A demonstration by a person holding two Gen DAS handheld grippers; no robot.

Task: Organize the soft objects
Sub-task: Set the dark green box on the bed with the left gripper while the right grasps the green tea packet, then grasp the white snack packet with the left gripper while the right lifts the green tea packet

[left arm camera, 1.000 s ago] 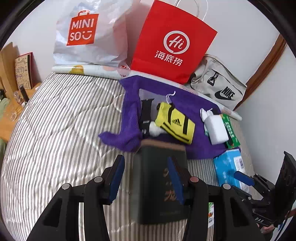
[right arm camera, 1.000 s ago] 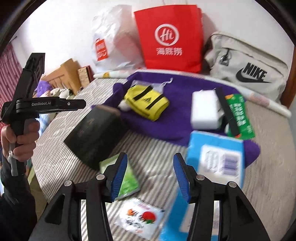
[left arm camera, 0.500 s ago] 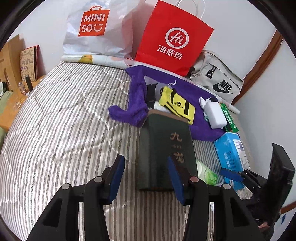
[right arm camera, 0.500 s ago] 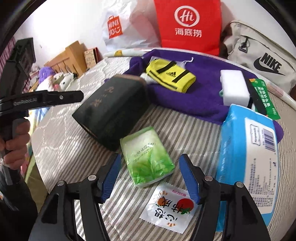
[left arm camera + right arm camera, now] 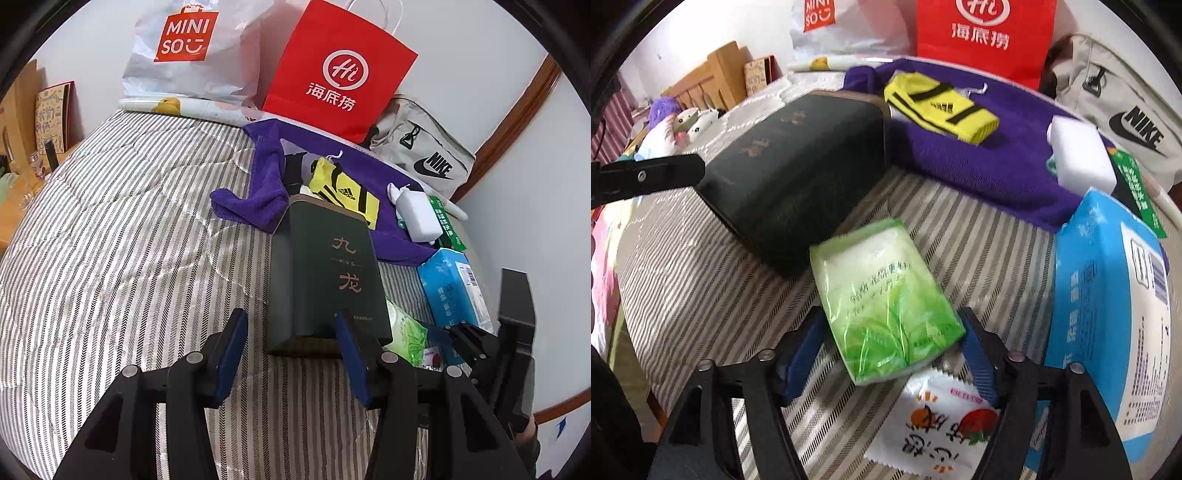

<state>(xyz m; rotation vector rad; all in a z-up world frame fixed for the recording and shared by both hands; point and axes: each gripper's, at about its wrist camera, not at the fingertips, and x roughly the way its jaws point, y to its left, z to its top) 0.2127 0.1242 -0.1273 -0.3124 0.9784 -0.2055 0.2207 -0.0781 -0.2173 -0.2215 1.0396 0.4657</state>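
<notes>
A green tissue pack lies on the striped bed. My right gripper is open with its jaws either side of the pack's near end. A dark green box lies beside it, also seen in the right wrist view. My left gripper is open and empty, just short of the box's near end. A purple towel carries a yellow sock and a white block. A blue tissue pack lies at the right.
A red paper bag, a white Miniso bag and a grey Nike bag stand against the wall at the bed's far edge. A small white sachet lies under my right gripper. A wooden bedside shelf stands left.
My left gripper let go of the dark green box and drew back from it. My right gripper moved forward and down until its jaws straddle the green tissue pack.
</notes>
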